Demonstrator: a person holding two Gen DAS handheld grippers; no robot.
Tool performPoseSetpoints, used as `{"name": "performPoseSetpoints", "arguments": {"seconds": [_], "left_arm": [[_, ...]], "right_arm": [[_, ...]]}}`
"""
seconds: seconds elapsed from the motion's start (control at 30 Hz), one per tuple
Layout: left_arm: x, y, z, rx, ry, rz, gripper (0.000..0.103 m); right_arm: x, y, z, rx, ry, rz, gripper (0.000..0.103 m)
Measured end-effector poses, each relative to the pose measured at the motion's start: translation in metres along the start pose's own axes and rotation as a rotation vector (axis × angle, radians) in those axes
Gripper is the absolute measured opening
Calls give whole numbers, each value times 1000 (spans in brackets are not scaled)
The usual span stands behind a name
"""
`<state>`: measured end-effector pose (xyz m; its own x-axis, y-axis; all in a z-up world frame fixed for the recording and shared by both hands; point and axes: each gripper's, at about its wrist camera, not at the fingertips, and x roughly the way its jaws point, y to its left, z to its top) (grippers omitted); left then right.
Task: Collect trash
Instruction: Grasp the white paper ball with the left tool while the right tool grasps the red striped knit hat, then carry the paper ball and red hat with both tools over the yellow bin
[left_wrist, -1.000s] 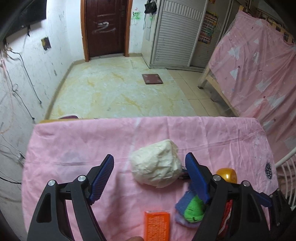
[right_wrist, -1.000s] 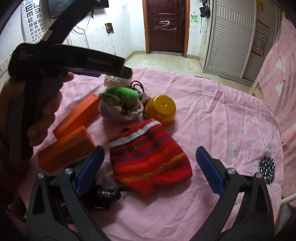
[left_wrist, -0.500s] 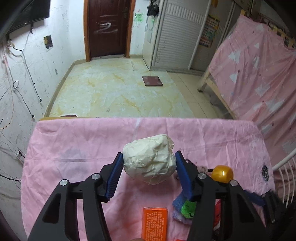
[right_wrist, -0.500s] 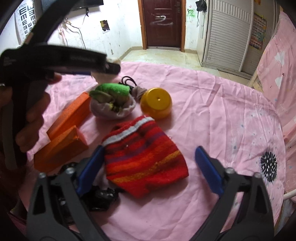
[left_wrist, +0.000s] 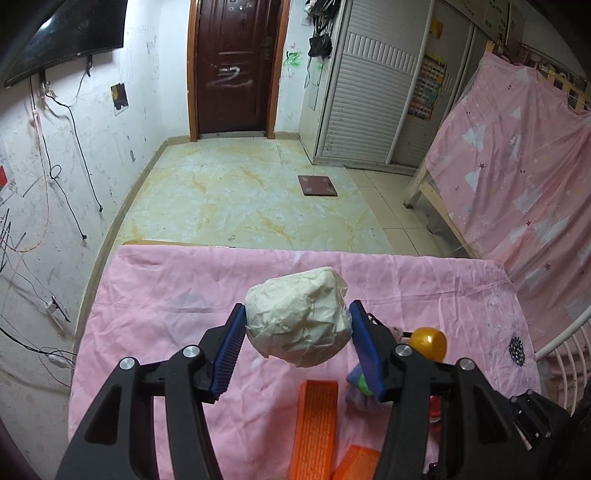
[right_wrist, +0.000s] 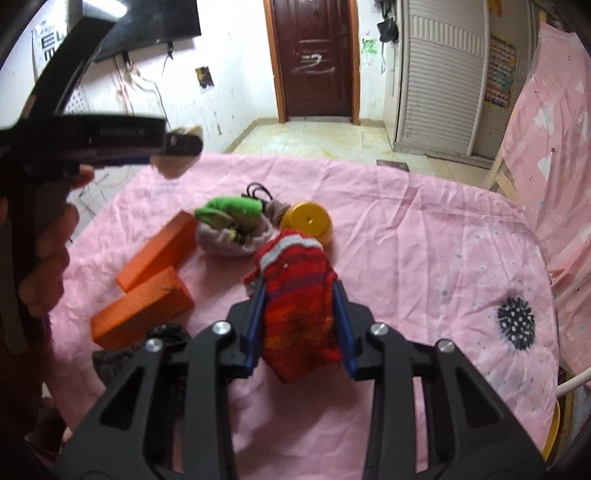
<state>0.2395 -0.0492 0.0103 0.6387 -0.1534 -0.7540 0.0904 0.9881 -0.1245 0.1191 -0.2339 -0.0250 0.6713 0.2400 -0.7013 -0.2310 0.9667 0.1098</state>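
Note:
My left gripper (left_wrist: 297, 317) is shut on a crumpled cream paper ball (left_wrist: 298, 320) and holds it above the pink tablecloth (left_wrist: 166, 295). The same gripper shows at the upper left of the right wrist view (right_wrist: 177, 144), with the ball mostly hidden behind it. My right gripper (right_wrist: 298, 299) is shut on a red striped knitted pouch (right_wrist: 295, 306) and holds it off the tablecloth (right_wrist: 424, 240).
Two orange boxes (right_wrist: 147, 280) lie at the left. A grey pouch with green cloth (right_wrist: 232, 225), a black cord (right_wrist: 256, 192) and a yellow cup (right_wrist: 306, 221) sit behind the red pouch. A black object (right_wrist: 166, 334) lies near the front left. A bed frame (left_wrist: 436, 199) stands at the right.
My left gripper closed on the paper ball and lifted it. My right gripper closed on the red striped pouch and raised it off the cloth.

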Motion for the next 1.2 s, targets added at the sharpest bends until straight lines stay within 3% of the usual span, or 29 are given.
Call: {"name": "performPoseSetpoints", "arguments": {"seconds": [0.43,1.2], "left_arm": [[-60,-40,-5,53,-86,-17,50],[-89,-179,-32,234,-100,-69,50]], "right_arm": [[-59,-25,-16,72,-119,-11,32],[-153,-152,-82,324,-306,-104,33]]}}
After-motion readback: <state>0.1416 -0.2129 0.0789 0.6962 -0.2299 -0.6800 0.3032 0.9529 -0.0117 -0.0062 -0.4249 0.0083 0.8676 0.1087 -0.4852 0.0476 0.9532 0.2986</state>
